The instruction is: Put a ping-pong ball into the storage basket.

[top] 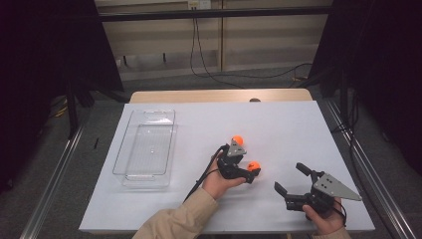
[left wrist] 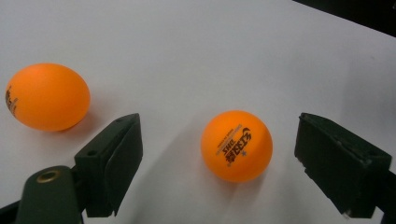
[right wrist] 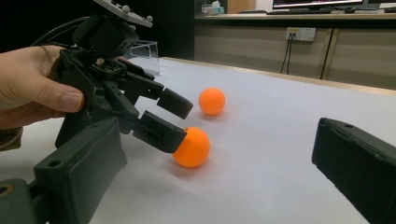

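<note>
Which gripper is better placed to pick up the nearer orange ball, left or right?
Left. The left gripper already has its open jaws on either side of the nearer orange ball, which rests on the white table. The right gripper is open too, but sits off to the side with nothing between its jaws.

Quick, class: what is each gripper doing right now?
Left gripper: open, jaws either side of an orange ball, not closed on it.
Right gripper: open, holding nothing.
</note>
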Demonstrator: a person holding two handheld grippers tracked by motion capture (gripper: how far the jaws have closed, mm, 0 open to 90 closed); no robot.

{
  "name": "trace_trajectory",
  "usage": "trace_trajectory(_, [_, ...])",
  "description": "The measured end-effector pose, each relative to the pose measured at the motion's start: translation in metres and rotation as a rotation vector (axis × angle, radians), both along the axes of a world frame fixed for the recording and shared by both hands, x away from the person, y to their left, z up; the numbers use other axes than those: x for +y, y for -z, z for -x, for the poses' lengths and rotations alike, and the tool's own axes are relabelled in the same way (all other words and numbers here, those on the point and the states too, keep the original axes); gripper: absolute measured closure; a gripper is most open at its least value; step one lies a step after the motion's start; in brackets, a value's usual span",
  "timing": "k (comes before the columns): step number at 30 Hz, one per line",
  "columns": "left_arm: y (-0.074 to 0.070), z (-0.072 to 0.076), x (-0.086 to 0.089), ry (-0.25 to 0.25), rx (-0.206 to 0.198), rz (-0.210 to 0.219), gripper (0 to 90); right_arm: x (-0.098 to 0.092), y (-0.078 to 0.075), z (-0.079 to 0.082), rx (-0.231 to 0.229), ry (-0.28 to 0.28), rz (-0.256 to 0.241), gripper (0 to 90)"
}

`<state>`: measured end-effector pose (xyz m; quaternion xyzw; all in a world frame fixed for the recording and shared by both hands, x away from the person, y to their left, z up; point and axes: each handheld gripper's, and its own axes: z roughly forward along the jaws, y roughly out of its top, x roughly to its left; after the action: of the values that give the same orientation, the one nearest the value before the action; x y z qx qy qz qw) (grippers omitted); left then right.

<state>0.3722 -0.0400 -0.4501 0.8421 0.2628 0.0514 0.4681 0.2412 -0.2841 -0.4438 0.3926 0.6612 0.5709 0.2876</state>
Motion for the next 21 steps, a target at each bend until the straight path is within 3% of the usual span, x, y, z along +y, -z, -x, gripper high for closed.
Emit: trace_trajectory(21, [0.0040, -0.0017, -0.0026, 0.031, 0.031, -0.021, 29.2, -0.0001, -0.0002, -0.0007, -0.001, -0.001, 0.001, 1.3])
